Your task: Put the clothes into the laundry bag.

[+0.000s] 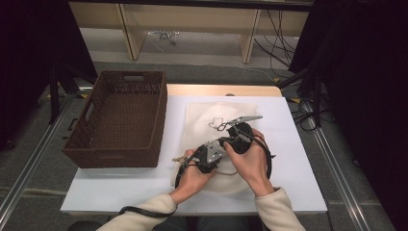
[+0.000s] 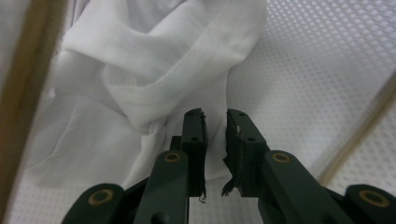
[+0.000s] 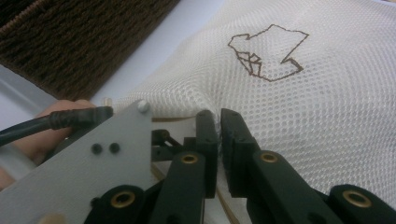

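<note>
The white surface carries a dark wicker basket along its left edge, open and with nothing showing inside, and a cream mesh laundry bag lying flat near the middle, its brown stitched outline facing up. Inside the bag's mouth sits a crumpled white garment, bunched in folds against the mesh, toward the near edge of the surface. Both hands work close together at that mouth. The right hand-held gripper has its jaws pressed nearly together on the mesh, pinching a fold of the bag's upper layer and keeping the opening raised. The left hand-held gripper points into the bag with a narrow gap between its jaws; nothing lies clamped in that gap, and the garment's folded edge sits just beside its left jaw. The step in hand looks like getting the garment properly settled in the bag, or else taking hold of it there; which of the two I cannot tell. The next move likely calls for the left hand-held gripper to shift onto that fold and close while the right one holds the mouth up.
</note>
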